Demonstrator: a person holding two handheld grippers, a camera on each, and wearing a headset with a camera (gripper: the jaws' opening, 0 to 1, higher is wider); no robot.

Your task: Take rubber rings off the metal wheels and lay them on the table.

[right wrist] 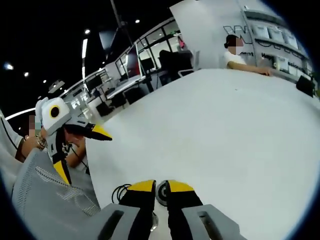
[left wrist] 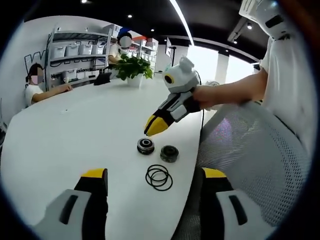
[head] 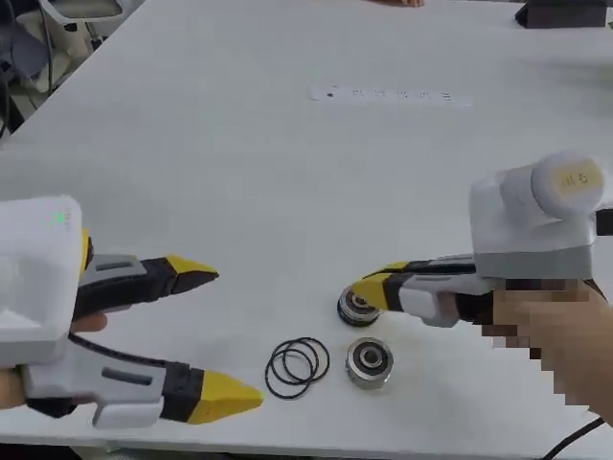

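Note:
Two metal wheels lie near the table's front edge: one [head: 356, 307] [left wrist: 146, 145] with a dark ring around it, the other [head: 369, 362] [left wrist: 169, 153] closer to me. Loose black rubber rings [head: 297, 364] [left wrist: 159, 177] [right wrist: 120, 192] lie in a small pile left of the wheels. My right gripper [head: 364, 287] [left wrist: 154, 127] [right wrist: 161, 187] hovers just over the farther wheel [right wrist: 161, 194], its yellow tips nearly touching and nothing visibly held. At the left, my left gripper [head: 228, 335] [left wrist: 155, 175] [right wrist: 82, 154] stands wide open, pointing toward the rings.
The white table [head: 287, 172] stretches far ahead, with a flat white power strip [head: 388, 94] at mid-distance and a black object [head: 565, 11] at the far right corner. A mesh chair back [left wrist: 250, 150] is by the near edge. A potted plant [left wrist: 132, 67] stands at the far end.

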